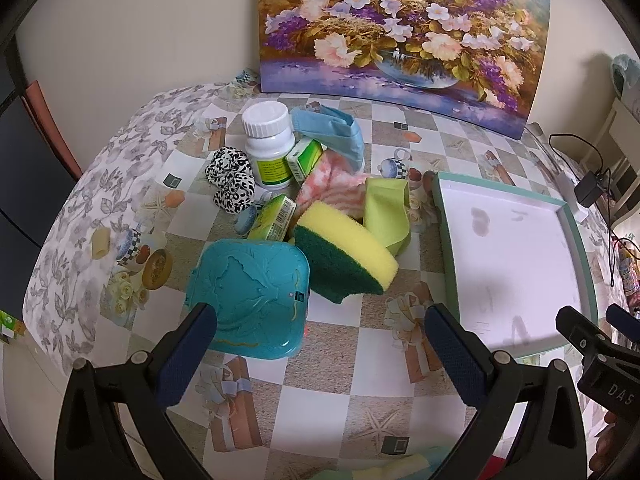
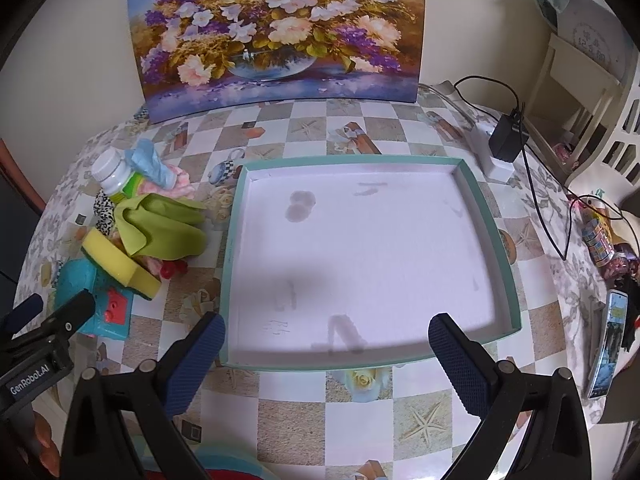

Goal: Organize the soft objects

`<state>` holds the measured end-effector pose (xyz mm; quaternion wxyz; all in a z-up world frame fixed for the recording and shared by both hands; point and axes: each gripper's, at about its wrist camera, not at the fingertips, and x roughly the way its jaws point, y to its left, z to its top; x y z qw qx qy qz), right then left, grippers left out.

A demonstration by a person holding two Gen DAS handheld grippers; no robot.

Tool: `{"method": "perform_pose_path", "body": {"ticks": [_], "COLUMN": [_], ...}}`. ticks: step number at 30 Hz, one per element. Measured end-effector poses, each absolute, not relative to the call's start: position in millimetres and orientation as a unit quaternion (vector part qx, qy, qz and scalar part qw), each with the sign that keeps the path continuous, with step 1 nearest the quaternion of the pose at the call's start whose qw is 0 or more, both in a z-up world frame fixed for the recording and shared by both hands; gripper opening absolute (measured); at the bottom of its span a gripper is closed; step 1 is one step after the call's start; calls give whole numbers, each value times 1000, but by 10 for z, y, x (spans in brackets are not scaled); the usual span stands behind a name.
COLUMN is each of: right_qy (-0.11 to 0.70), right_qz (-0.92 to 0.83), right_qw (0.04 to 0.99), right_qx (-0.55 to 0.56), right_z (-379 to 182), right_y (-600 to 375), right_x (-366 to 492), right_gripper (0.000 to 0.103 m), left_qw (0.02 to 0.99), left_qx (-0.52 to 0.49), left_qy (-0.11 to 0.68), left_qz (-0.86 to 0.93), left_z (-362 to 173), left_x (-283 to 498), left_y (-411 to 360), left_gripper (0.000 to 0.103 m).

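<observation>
Both grippers hovered above the table with jaws spread wide and nothing between them: the left gripper [image 1: 320,344] over the turquoise plastic box [image 1: 252,300], the right gripper [image 2: 326,350] over the near edge of the shallow teal-rimmed white tray [image 2: 486,216]. The yellow-and-green sponge [image 1: 346,258], lime-green cloth [image 1: 386,208], pink-striped towel [image 1: 332,188] and leopard-print scrunchie [image 1: 232,184] lay piled toward the table's left side, beside the tray.

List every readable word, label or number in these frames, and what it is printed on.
"GenRobot.AI": on the left gripper body, right wrist view.
"DAS": on the right gripper body, partly cut off.
White bottle label: too small.
Green boxes: blurred.
Round plaque: unreadable.
</observation>
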<state>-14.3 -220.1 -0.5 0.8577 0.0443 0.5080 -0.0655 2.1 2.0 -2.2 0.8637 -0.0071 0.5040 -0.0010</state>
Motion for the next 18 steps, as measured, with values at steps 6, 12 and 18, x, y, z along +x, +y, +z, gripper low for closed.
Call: {"method": "perform_pose_path", "body": {"ticks": [6, 12, 18], "right_qy": [508, 509, 508], "right_qz": [-65, -66, -66], "right_qw": [858, 857, 858], "right_qx": [42, 43, 44], "right_z": [-4, -6, -7], "right_y": [-2194, -2197, -2199], "right_x": [-145, -142, -144], "right_gripper": [103, 103, 103], "left_qw": [864, 865, 867], "left_qx": [-3, -10, 0], "left_qy": [503, 502, 498], "left_qz": [3, 1, 6], "left_z": [-7, 6, 16], "left_x": [20, 21, 21], "left_y": [14, 17, 12], "left_gripper": [103, 103, 103]}}
